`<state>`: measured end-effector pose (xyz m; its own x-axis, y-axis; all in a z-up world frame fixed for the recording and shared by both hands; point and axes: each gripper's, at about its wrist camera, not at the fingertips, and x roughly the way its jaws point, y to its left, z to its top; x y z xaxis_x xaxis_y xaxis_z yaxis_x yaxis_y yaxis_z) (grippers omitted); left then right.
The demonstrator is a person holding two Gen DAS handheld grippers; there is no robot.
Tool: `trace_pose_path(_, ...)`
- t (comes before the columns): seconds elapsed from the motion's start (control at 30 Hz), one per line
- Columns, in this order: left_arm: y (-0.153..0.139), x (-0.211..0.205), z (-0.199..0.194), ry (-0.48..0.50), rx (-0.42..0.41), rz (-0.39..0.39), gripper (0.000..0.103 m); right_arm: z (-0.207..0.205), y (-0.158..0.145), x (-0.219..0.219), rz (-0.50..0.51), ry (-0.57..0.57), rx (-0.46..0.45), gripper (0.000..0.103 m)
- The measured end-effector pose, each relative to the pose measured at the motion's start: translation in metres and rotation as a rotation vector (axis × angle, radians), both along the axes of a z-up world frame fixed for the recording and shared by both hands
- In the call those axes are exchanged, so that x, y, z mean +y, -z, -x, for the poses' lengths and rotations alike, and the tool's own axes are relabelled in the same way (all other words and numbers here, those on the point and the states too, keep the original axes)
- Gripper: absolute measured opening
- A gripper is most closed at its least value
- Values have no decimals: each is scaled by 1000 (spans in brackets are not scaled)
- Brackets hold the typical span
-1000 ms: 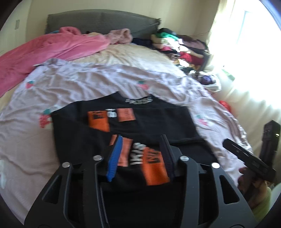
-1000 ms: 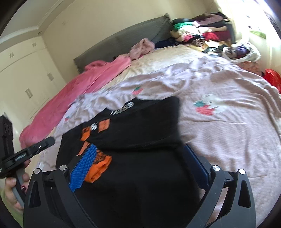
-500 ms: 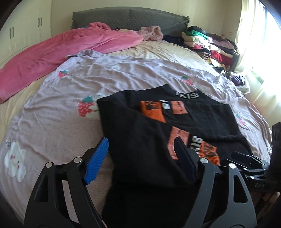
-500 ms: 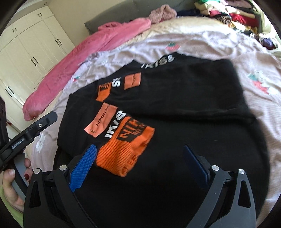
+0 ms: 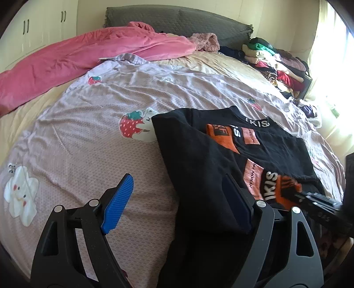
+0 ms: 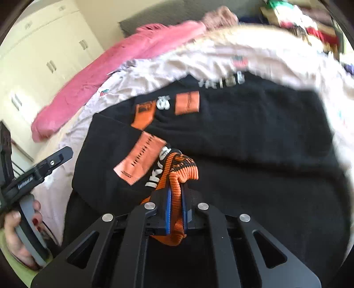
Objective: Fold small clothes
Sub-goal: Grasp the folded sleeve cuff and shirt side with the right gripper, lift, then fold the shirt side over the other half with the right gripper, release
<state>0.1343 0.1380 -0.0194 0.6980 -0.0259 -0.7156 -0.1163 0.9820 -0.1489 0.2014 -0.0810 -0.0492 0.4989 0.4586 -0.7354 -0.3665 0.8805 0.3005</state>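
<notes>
A black sweater (image 5: 199,159) with orange patches and white lettering lies on the lilac sheet (image 5: 88,155), its sleeves folded over the body. It also shows in the right wrist view (image 6: 254,137). My left gripper (image 5: 177,199) is open and empty over the sweater's left edge. My right gripper (image 6: 176,199) is shut on the orange ribbed cuff (image 6: 179,175) of the sleeve, near the sweater's lower middle. The right gripper's tip shows in the left wrist view (image 5: 314,199) at the orange cuff (image 5: 285,188).
A pink blanket (image 5: 88,53) lies at the far left of the bed. A pile of clothes (image 5: 274,64) sits at the far right by the bright window. A grey headboard (image 5: 177,20) stands behind. White cupboards (image 6: 44,62) are on the left.
My right gripper has moved in and shut on the orange cuff. My left gripper has stayed open and shifted further left, over the sweater's left edge.
</notes>
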Motion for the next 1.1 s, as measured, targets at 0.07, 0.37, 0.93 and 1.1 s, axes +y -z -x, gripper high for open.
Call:
trace_pose_path(0.07, 0, 3, 1, -5, -3, 8, 75, 3, -19, 1, 21, -25, -77, 7)
trace_pose_path(0.37, -3, 5, 2, -9, -19, 20, 75, -32, -94, -40, 33, 50, -258, 7)
trace_pose_path(0.93, -9, -32, -33, 68, -11, -35, 75, -77, -43, -103, 176, 213, -189, 7)
trace_pose_path(1.1, -13, -59, -59, 125, -24, -46, 75, -79, -35, -105, 195, 219, -185, 7)
